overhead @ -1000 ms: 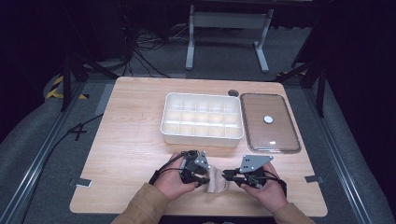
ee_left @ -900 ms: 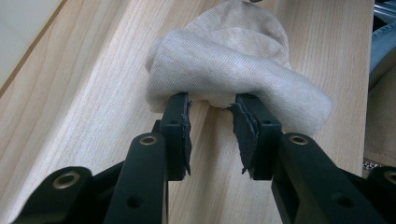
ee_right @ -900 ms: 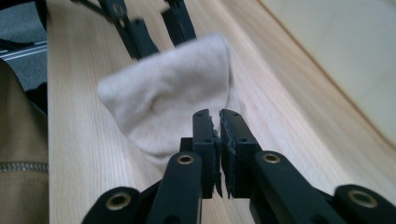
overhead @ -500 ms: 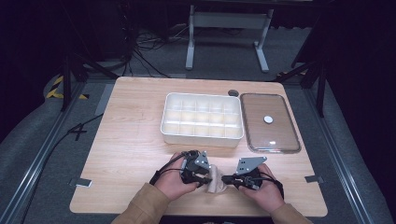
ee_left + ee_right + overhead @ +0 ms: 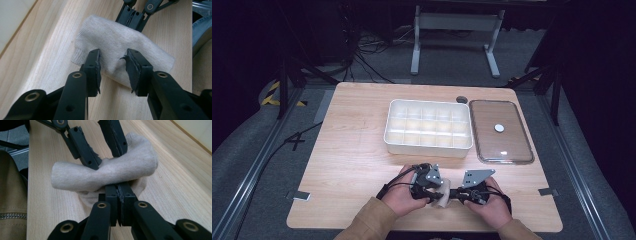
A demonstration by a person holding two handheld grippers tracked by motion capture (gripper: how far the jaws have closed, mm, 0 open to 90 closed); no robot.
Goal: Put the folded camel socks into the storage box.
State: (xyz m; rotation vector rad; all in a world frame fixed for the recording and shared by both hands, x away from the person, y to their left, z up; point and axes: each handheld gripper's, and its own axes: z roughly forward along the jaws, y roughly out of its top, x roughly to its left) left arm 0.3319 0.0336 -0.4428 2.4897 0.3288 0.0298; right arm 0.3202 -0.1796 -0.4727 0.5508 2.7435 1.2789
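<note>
Beige sock (image 5: 117, 47) bunched on the table (image 5: 347, 165), near its front edge, between both grippers.

Right gripper (image 5: 119, 188) clenched on the sock's edge. Left gripper (image 5: 113, 65): jaws apart, just been widening, straddling a raised fold, pads (image 5: 96, 65) at the cloth.

Both hands (image 5: 404, 197) and the hand-held grippers cover most of the sock (image 5: 441, 197); the bottom edge crops the sleeves (image 5: 362, 225).
</note>
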